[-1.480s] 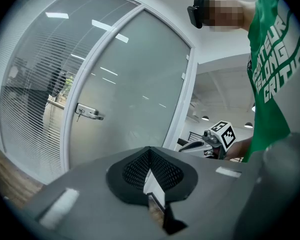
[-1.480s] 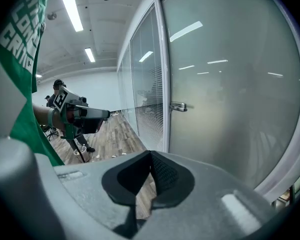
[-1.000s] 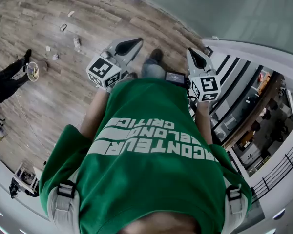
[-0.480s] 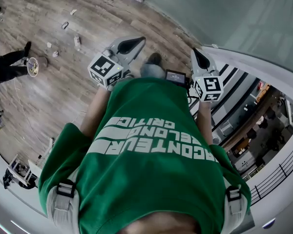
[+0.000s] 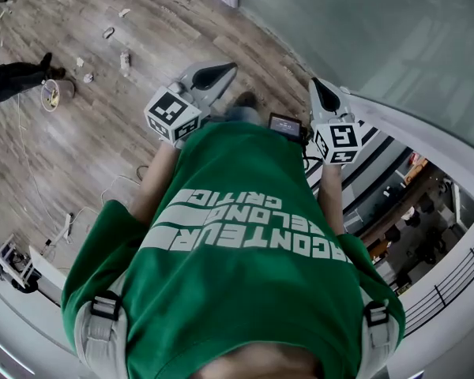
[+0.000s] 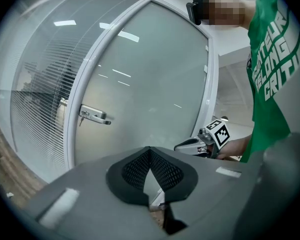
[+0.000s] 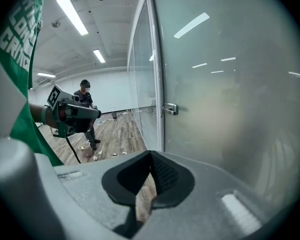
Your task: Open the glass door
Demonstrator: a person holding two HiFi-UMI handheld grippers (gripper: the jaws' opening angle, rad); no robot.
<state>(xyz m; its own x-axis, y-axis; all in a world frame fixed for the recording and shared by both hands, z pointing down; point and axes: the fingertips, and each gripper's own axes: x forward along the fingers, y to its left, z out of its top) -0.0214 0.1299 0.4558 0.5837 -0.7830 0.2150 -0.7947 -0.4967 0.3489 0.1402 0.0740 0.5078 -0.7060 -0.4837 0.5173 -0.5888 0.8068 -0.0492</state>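
Both closed and empty, the left hand-held gripper (image 5: pixel 220 73) and right hand-held gripper (image 5: pixel 319 90) may skid off the door handle (image 6: pixel 93 115) at the left one's ten o'clock.

Long strip lights (image 7: pixel 72 13) shine over a scrap-littered wood-plank floor (image 5: pixel 87 148).
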